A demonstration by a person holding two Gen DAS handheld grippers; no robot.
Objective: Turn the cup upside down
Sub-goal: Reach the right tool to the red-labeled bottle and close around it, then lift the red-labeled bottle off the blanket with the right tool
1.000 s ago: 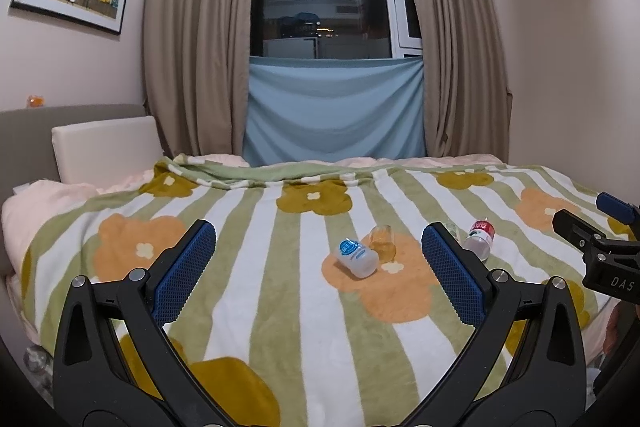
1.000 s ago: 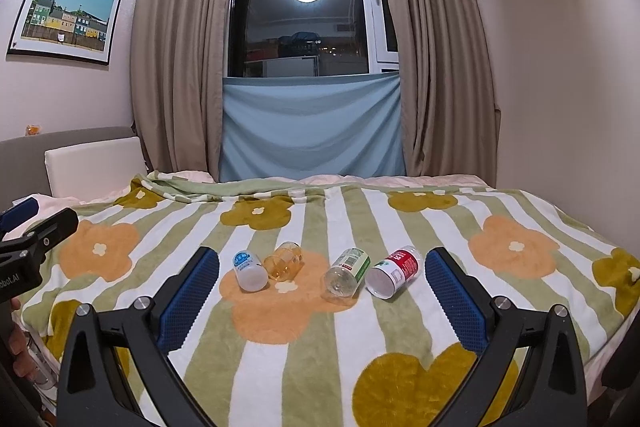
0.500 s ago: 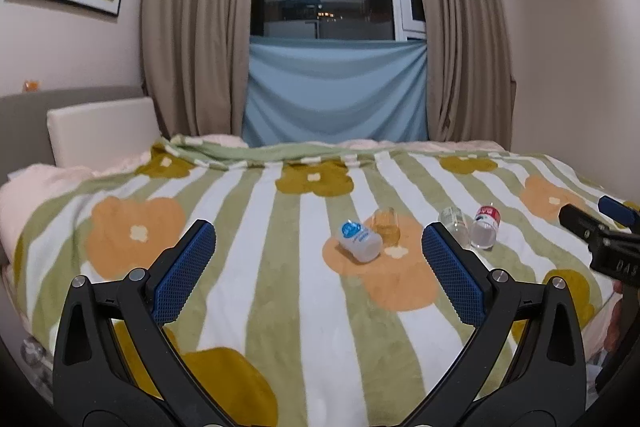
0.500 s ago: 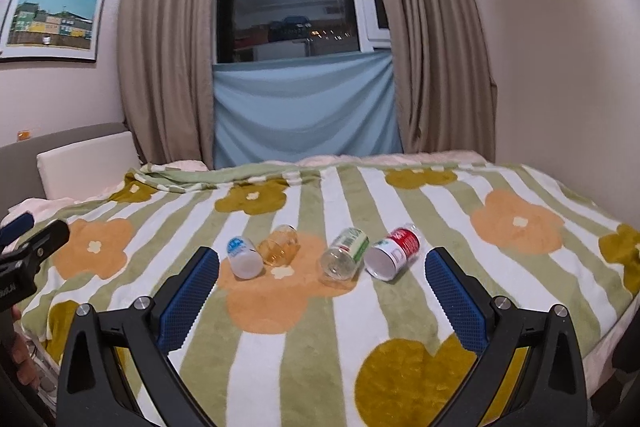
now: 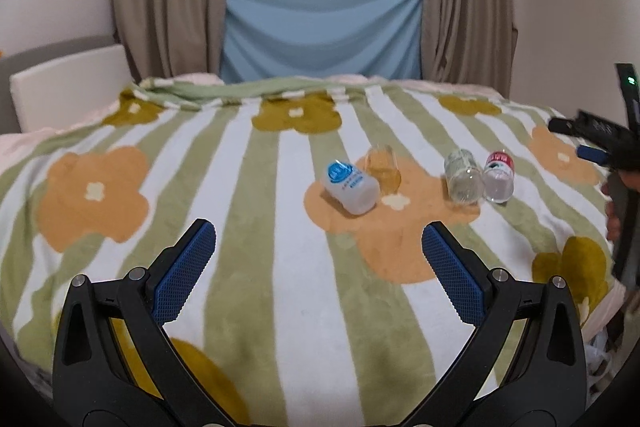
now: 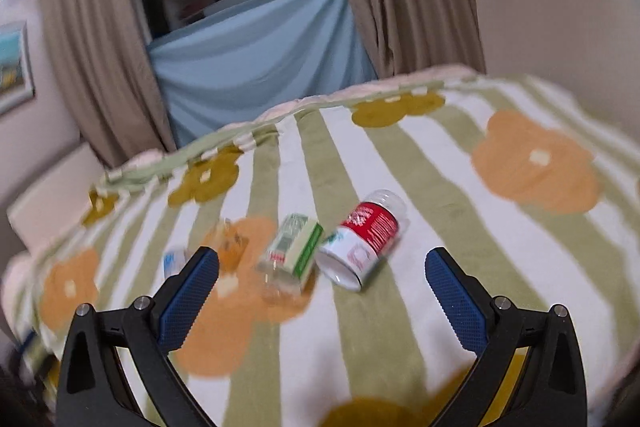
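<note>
**Inspector:** On the bed, left wrist view first. What lies there?

**Assistant:** Four small containers lie on their sides on the blanket (image 5: 256, 211), in a rough row. A blue-label cup (image 5: 351, 186) rests beside an amber cup (image 5: 384, 169); whether they touch I cannot tell. Apart from those, a green-label cup (image 5: 463, 178) and a red-label cup (image 5: 498, 175) lie side by side. The left gripper (image 5: 319, 269) is spread wide, holds nothing, and hangs well short of the row.

**Inspector:** And the other tool?

**Assistant:** The right gripper (image 5: 592, 143) shows at that view's right edge, off the blanket.

**Inspector:** Right wrist view.

**Assistant:** Blurred and tilted. The right gripper (image 6: 322, 285) is spread, empty, and points at the red-label cup (image 6: 362, 241), which lies with its open mouth toward the camera. The green-label cup (image 6: 294, 251) lies just beside it. The amber cup (image 6: 232, 245) and blue-label cup (image 6: 172, 261) sit farther left, the latter partly hidden by a finger.

**Inspector:** Step in hand?

**Assistant:** My judgement: approach only. No cup is gripped or turned.

**Inspector:** Next move?

**Assistant:** Probably the right gripper closes in on the red-label cup, straddles its body across the width, pinches, lifts clear of its neighbour, then rotates it mouth-down. The soft blanket may let it tip.
</note>
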